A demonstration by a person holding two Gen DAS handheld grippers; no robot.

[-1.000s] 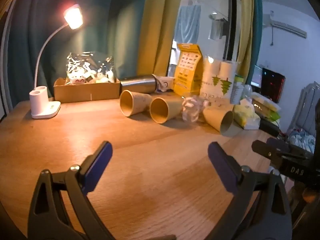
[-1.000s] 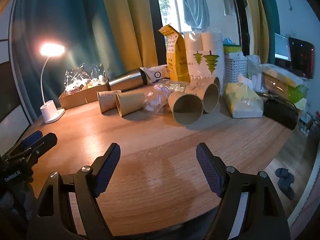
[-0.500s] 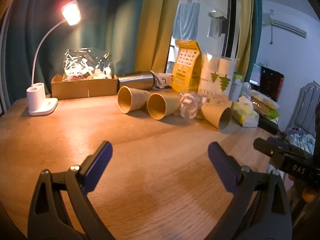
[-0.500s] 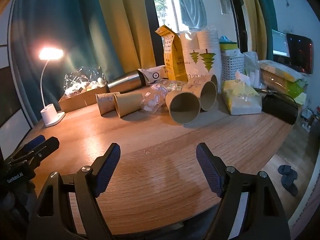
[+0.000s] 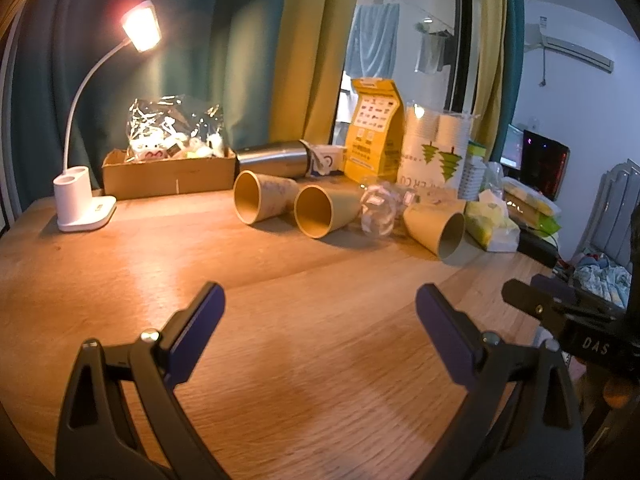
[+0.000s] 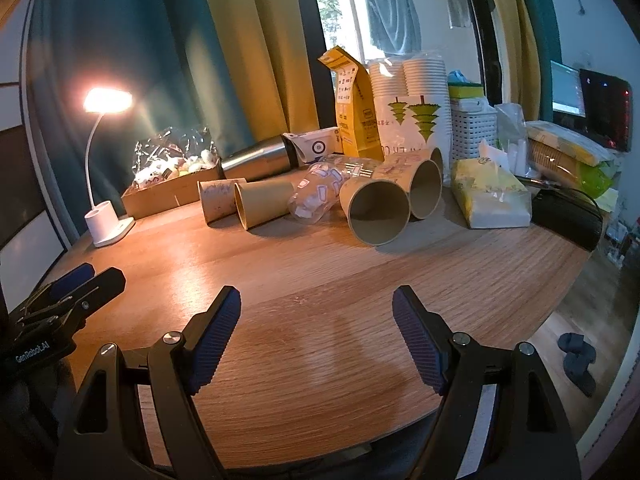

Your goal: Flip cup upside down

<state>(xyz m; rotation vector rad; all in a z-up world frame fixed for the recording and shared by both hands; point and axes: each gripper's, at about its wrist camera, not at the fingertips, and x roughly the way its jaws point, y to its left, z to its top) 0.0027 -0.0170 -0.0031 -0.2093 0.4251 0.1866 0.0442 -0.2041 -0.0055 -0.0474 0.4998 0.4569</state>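
Both spread wide and empty: left hand-held gripper (image 5: 320, 312) and right hand-held gripper (image 6: 316, 316) low in frame over the desk (image 6: 320, 272), paper cups (image 6: 376, 212) lying sideways mid-frame.

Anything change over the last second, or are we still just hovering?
Only small camera drift: the left gripper view tipped slightly, the right gripper eased a little nearer the cups. Nothing gripped or released. Both stay open and empty; the cups still lie on their sides.
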